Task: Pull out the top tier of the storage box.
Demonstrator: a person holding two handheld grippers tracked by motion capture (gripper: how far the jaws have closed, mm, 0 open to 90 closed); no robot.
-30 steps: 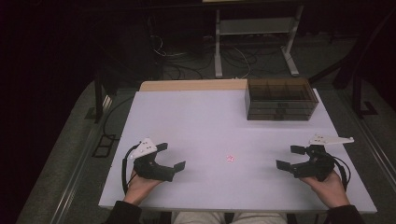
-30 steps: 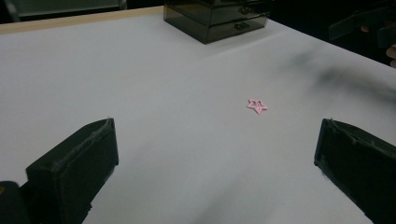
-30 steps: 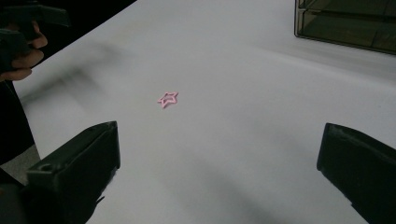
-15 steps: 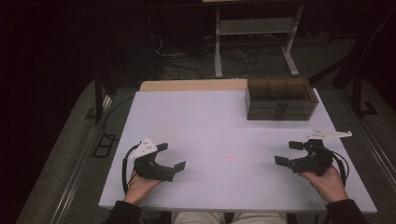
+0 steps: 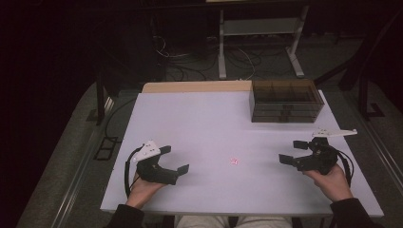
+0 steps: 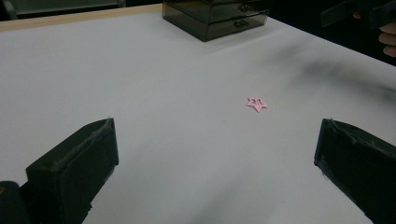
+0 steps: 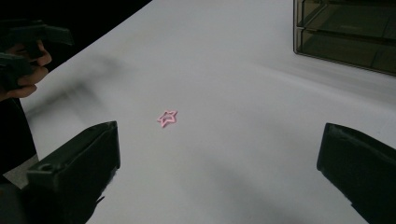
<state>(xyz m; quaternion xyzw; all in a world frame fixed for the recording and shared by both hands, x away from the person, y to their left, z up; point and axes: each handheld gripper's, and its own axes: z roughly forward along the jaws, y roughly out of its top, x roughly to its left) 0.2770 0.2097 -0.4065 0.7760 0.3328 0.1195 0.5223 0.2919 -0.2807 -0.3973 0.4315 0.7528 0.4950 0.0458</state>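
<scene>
High view: a person seated at a white, matte table (image 5: pixel 199 123) holds a black claw in each hand, both resting low near the front edge. The left claw (image 5: pixel 175 160) and the right claw (image 5: pixel 293 152) each stand with jaws spread wide and hold nothing. Between them, near the front middle of the table, lies a small pink star (image 5: pixel 234 161), a flat open outline; it is too small to give a long axis or heading. Nothing lies between either claw and the star. At the far right corner sits a smoky, see-through drawer box (image 5: pixel 286 100), rectangular, with stacked drawers and divided compartments on top. A pale wooden strip (image 5: pixel 197 87) runs along the table's far edge. Beyond, on the dark floor, stand a white metal frame (image 5: pixel 259 35) and loose cables (image 5: pixel 190 66).
</scene>
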